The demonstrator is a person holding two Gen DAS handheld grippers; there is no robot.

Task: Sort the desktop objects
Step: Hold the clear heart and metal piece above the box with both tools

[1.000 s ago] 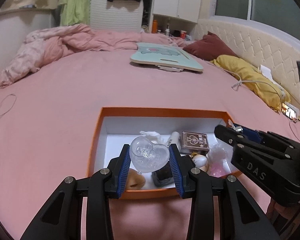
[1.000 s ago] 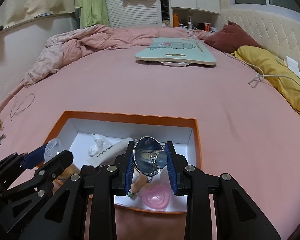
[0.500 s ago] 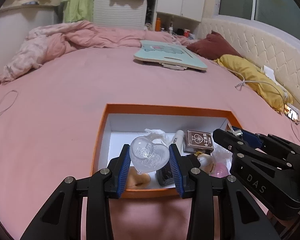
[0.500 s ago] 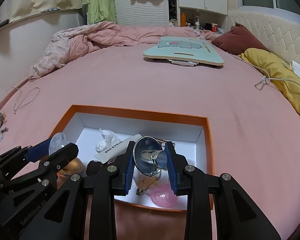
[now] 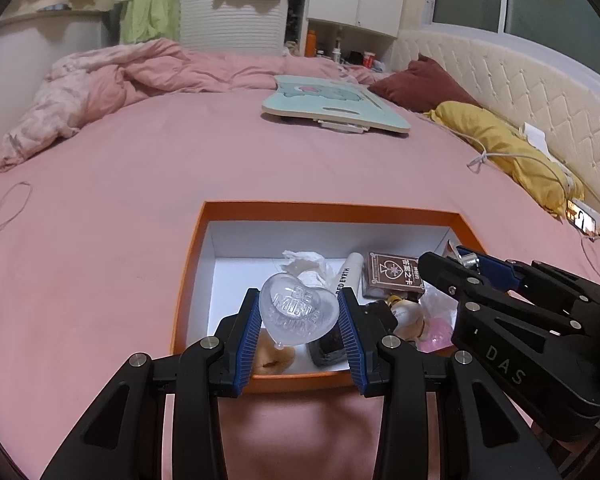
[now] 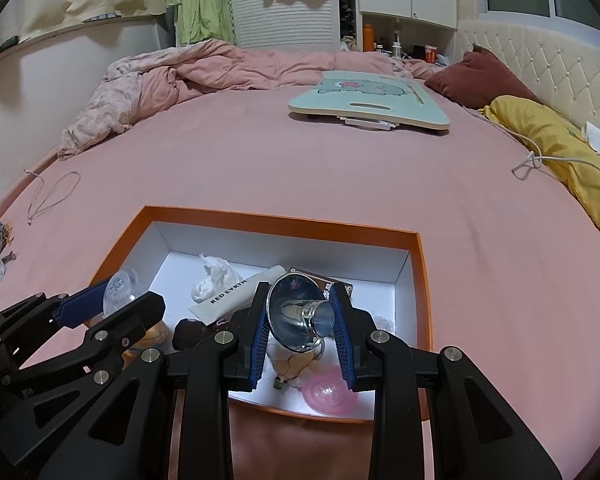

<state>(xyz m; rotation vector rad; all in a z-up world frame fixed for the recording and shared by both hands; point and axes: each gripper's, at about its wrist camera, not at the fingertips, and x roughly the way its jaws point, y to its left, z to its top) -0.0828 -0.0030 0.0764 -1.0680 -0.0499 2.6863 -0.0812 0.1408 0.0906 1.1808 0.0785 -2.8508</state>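
Left gripper clamped on clear heart-shaped box, above near edge of orange box, likely for drop-in. Right gripper pinches shiny metal funnel over same box. Inside: tube, card deck, crumpled tissue. Far behind: lap desk.

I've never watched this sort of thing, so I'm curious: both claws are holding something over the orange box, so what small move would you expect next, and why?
Probably a short lowering into the orange box, then letting go. The left gripper is clamped on a clear heart and the right gripper on a shiny metal funnel. Both hang above the box, where other small things already lie.
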